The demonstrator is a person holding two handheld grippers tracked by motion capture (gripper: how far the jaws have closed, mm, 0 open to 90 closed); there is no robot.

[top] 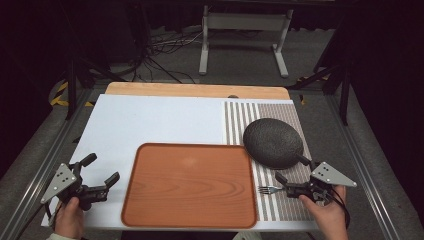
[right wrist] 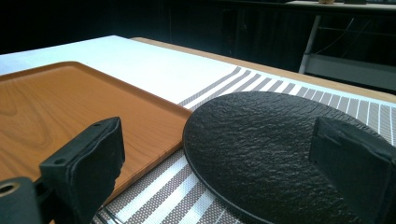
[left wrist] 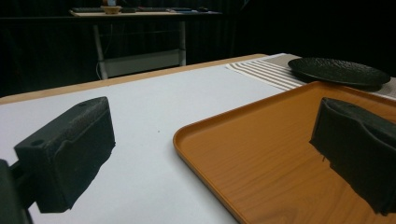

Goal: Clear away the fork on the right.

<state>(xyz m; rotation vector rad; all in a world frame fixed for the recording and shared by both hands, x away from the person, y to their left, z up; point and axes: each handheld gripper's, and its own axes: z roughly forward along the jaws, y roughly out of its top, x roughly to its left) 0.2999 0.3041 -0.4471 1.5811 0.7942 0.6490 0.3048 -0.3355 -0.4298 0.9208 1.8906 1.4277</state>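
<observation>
While both claws stand spread and grip nothing, the left gripper (top: 100, 171) hovers over bare white tabletop (top: 150, 120) at nine o'clock of the rectangular orange wooden tray (top: 190, 185). At three o'clock, the right gripper (top: 291, 169) nears the round, rough-textured black plate (top: 273, 142), above a silver fork (top: 269, 189) on the striped mat (top: 240, 117).

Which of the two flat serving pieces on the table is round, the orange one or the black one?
The black plate, round with a rough, pebbled surface, lying on the striped placemat. The wooden tray beside it is rectangular with rounded corners.
</observation>
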